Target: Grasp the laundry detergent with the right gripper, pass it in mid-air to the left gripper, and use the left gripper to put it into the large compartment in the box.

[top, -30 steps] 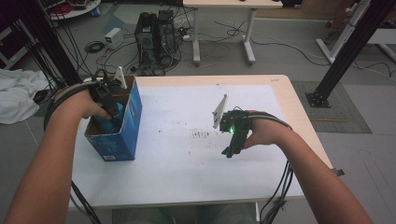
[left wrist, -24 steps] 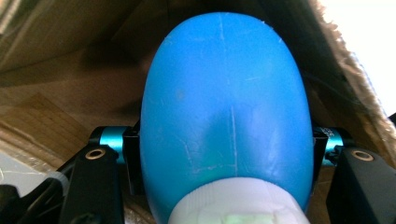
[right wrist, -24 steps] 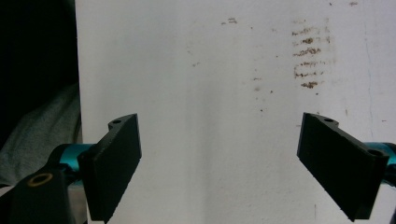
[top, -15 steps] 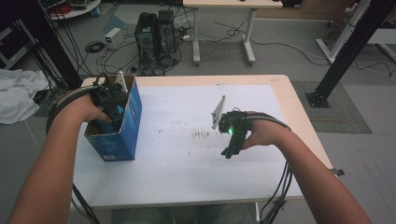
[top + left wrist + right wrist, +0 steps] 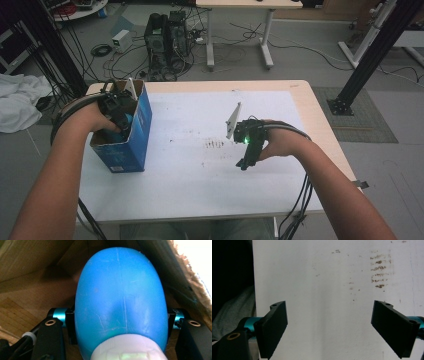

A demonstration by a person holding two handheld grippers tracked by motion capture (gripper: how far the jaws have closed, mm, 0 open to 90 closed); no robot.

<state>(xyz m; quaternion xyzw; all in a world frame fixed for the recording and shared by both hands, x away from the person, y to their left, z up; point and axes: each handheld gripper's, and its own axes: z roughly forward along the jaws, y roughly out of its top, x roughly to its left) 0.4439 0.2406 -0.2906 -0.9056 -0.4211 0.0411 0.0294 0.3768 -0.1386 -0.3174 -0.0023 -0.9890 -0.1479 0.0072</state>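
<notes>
Blue bottle [image 5: 120, 302] clamped in L tool [image 5: 120, 322] | inside box [image 5: 131, 131] | R tool [image 5: 329, 327] agape

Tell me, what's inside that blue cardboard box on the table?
Inside the blue box the left gripper clamps a blue plastic bottle with a white cap. Brown cardboard walls surround it; the bottle hides whatever lies beneath.

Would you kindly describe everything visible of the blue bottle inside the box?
The blue bottle is a smooth, rounded plastic container with a faint moulding seam down its middle, fine scratches, and a white ribbed cap at the end nearest the camera. It sits inside the blue cardboard box at the table's left, against the box's brown inner walls. The left tongs are shut on its sides, one jaw pressing each flank.
</notes>
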